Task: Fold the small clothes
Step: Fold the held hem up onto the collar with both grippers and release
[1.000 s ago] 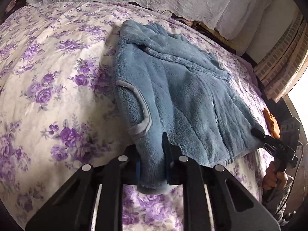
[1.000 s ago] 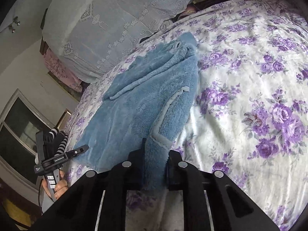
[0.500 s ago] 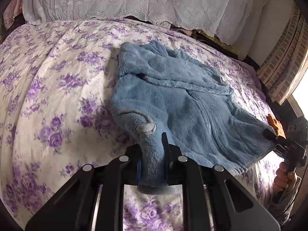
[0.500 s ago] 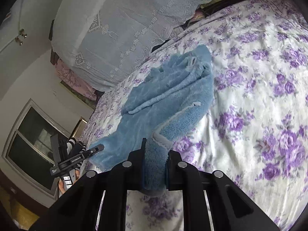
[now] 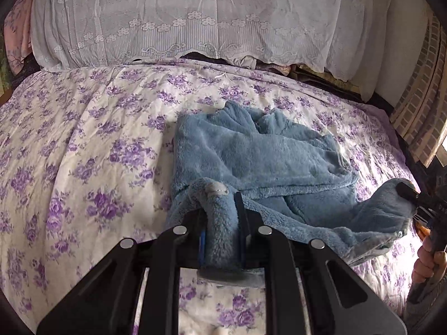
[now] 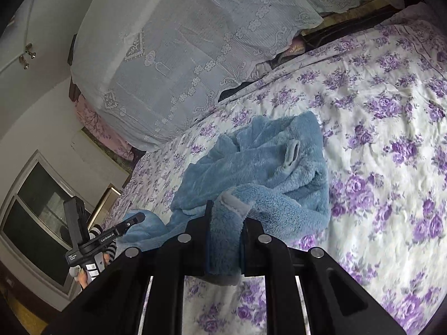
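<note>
Both tongs (image 5: 220,223) (image 6: 225,234) pinch plush fleece garment (image 5: 251,156).

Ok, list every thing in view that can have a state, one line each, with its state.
left gripper: shut on a bottom corner of the garment.
right gripper: shut on the other bottom corner.
blue fleece garment: bunched, near edge lifted off the bed, far part lying on it.
floral bedspread: spread over the bed, lightly wrinkled.
lace cover: draped over the pile at the head.
</note>
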`<state>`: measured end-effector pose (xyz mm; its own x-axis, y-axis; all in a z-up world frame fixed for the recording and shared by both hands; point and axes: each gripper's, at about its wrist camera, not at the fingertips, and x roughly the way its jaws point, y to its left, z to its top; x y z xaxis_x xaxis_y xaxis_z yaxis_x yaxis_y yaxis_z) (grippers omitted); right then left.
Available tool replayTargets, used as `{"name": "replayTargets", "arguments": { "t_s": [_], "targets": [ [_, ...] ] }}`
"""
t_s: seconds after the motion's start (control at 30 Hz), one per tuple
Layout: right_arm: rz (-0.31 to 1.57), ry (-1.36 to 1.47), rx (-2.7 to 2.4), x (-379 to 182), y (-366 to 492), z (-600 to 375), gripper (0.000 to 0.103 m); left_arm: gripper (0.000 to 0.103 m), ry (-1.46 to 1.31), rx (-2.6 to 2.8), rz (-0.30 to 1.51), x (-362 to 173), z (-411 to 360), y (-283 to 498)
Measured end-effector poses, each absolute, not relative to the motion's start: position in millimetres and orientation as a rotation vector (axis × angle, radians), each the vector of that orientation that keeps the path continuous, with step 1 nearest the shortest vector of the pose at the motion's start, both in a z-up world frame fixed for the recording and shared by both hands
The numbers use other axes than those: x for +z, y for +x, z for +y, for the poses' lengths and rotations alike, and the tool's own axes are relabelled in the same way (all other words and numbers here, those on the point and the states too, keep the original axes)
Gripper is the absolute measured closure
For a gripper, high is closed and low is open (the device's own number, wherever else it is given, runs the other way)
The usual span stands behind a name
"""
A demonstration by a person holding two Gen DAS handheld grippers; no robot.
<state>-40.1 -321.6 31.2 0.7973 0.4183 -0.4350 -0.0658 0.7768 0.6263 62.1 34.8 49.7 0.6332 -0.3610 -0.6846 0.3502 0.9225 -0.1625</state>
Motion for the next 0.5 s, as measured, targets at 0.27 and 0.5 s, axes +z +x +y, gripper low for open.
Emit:
{"name": "replayTargets", "arguments": {
  "t_s": [0.27,0.5],
  "targets": [
    [0.599,0.655,0.259,40.2,10.8,-336.6,0.088,0.088,-0.001,-0.395,0.761,65.5,16.4,106.9],
    [0.592,0.687,0.246,45.5,59.7,-348.0,0.088,0.088,0.014,-0.374,0.747,71.5,-3.2,150.1]
  ]
}}
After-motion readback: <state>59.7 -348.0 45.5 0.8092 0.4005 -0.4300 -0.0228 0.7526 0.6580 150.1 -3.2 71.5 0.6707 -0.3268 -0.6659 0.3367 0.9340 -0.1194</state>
